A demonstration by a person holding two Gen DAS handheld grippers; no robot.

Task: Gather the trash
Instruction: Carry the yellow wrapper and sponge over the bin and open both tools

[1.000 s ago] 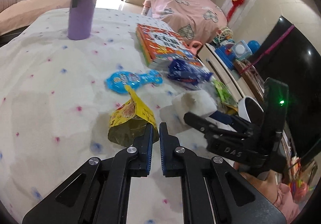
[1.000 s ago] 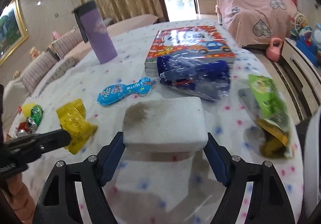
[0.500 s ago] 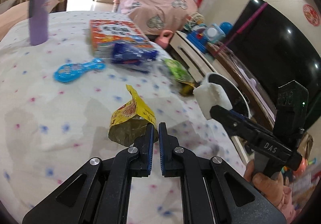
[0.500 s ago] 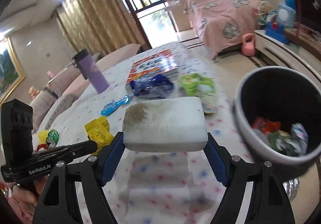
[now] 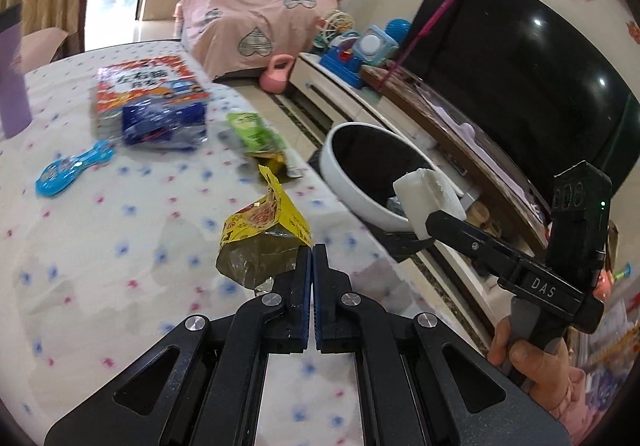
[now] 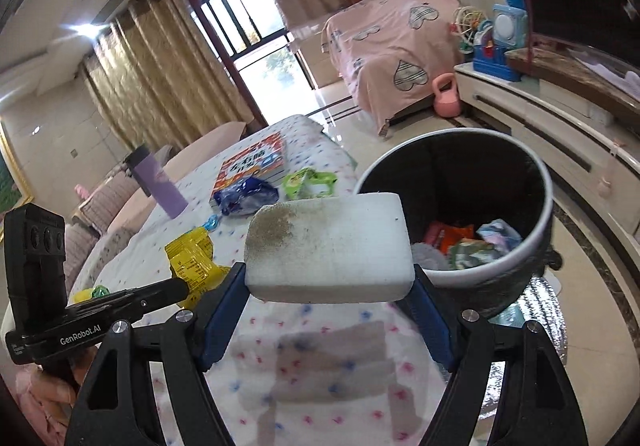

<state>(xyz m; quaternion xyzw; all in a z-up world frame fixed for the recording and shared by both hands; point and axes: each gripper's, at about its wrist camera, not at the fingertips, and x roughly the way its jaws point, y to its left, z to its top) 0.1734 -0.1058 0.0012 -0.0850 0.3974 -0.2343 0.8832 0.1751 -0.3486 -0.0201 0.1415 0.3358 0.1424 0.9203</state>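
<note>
Daylight pouring in thru the tall glass balcony door, blown out to near white in right wrist view. A bright ceiling lamp flares top left w/ a soft halo. Room well lit overall. Glossy black TV screen throws a few small specular dots. Pale tiled floor mirrors the window glare. Soft grey shadow on the white dotted tablecloth, right under the dirty white foam block. Motion blur in left wrist view: the orange picture book and crumpled blue plastic bag are smeared. Heavy fisheye bend, black vignette at the corners of both views.
</note>
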